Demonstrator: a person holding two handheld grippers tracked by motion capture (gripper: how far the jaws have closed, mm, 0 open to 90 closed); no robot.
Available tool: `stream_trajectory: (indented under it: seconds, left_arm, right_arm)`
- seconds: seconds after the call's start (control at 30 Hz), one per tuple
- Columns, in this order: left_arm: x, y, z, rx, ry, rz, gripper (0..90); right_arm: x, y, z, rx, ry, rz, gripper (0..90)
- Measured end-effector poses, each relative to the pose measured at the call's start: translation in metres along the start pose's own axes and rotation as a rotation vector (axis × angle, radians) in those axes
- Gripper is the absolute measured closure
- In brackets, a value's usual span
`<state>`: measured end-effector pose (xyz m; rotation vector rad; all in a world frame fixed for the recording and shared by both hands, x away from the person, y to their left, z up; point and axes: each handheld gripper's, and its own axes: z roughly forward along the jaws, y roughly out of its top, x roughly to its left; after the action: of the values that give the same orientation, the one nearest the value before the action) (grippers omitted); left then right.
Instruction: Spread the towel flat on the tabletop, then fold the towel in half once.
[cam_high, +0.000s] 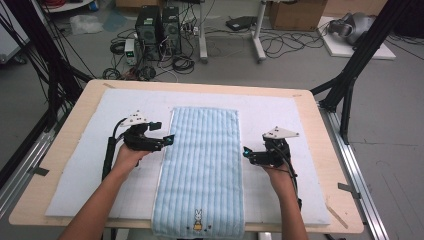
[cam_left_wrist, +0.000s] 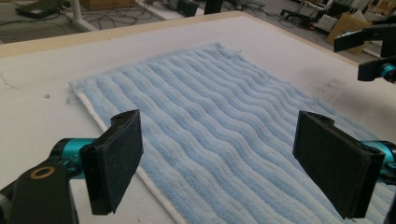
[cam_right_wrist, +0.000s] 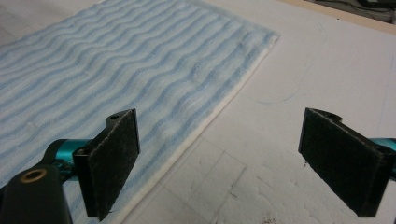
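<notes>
A light blue ribbed towel (cam_high: 202, 160) lies flat and lengthwise on the white mat (cam_high: 280, 120). Its near end, with a small rabbit emblem (cam_high: 198, 220), hangs over the table's front edge. My left gripper (cam_high: 164, 133) hovers at the towel's left edge, open, with nothing between its pads. In the left gripper view, the jaws of my left gripper (cam_left_wrist: 219, 163) stand wide over the towel (cam_left_wrist: 224, 107), and the right gripper (cam_left_wrist: 373, 51) shows farther off. My right gripper (cam_high: 248, 154) is at the towel's right edge. It is open (cam_right_wrist: 224, 163), with the towel's white hem (cam_right_wrist: 205, 126) below it.
The wooden table (cam_high: 75, 110) reaches past the mat on all sides. Black frame posts (cam_high: 350, 75) stand at both far corners. On the floor behind are computer towers (cam_high: 157, 30), tangled cables and a cardboard box (cam_high: 297, 14).
</notes>
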<state>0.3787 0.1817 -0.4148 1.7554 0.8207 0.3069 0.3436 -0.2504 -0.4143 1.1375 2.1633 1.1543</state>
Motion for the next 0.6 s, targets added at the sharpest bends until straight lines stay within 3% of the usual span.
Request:
stream_trajectory:
  seconds: [0.17,0.37,0.6]
  left_arm:
    - [-0.001,-0.007,-0.007,0.013,0.066,0.002,17.3]
    - [0.003,-0.007,-0.007,-0.004,0.097,-0.030,17.1]
    - [0.011,-0.002,-0.004,0.032,0.130,-0.071,17.2]
  right_arm:
    - [0.000,-0.001,-0.003,-0.020,0.007,0.014,11.6]
    - [-0.001,-0.001,-0.005,-0.038,0.020,0.045,11.5]
    - [-0.001,-0.001,-0.002,-0.036,0.030,0.051,11.5]
